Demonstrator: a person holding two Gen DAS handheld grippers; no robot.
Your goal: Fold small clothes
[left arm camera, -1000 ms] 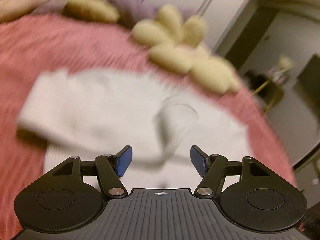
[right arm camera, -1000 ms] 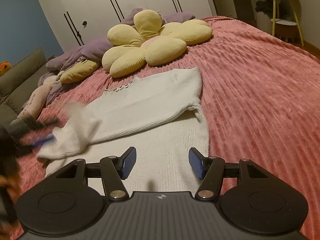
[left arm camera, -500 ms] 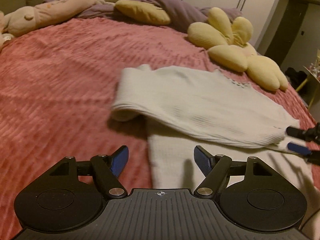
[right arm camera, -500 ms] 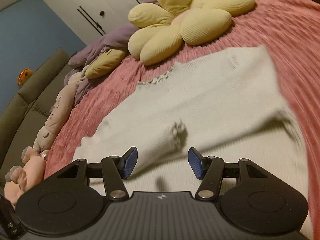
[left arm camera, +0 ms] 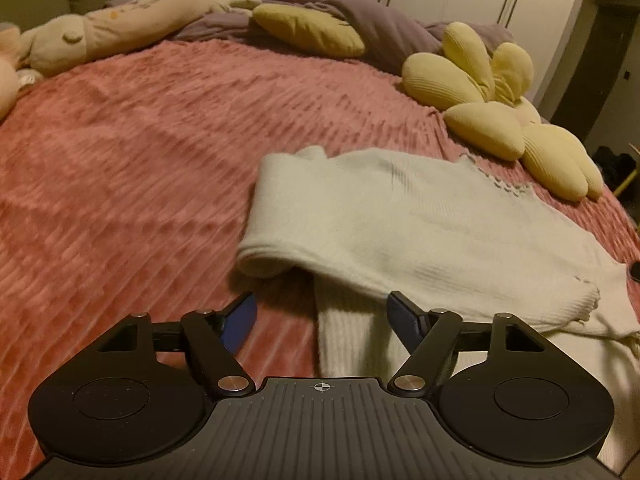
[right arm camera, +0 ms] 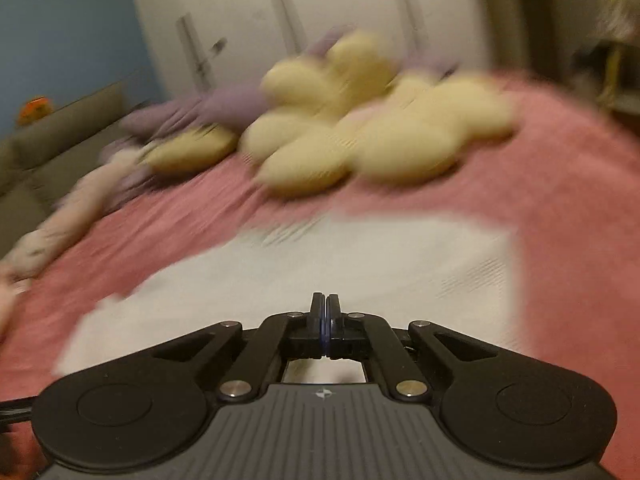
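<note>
Left gripper [left arm camera: 322, 316] spread wide over white sweater [left arm camera: 420, 224] on pink bedspread [left arm camera: 140, 152], right gripper [right arm camera: 325, 312] pressed together, whether pinching sweater unclear

Cream ribbed sweater [left arm camera: 420, 232], pink ridged bedspread [left arm camera: 140, 168], yellow flower cushion [left arm camera: 500, 112].

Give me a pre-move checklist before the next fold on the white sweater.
1. Left hand-held gripper open and empty: ok, blue pads apart, nothing between them.
2. Right hand-held gripper state: shut, pads pressed together. Whether it pinches cloth: cannot tell, no fabric shows between the pads.
3. White sweater lying on the pink bedspread: ok.
4. Sleeve folded across the body: ok, its cuff end lies near the sweater's right edge.
5. Fold path free of the yellow flower pillow: ok, it sits beyond the collar, apart from the sweater.
6. Right wrist view usable: not ok, heavy motion blur.
</note>
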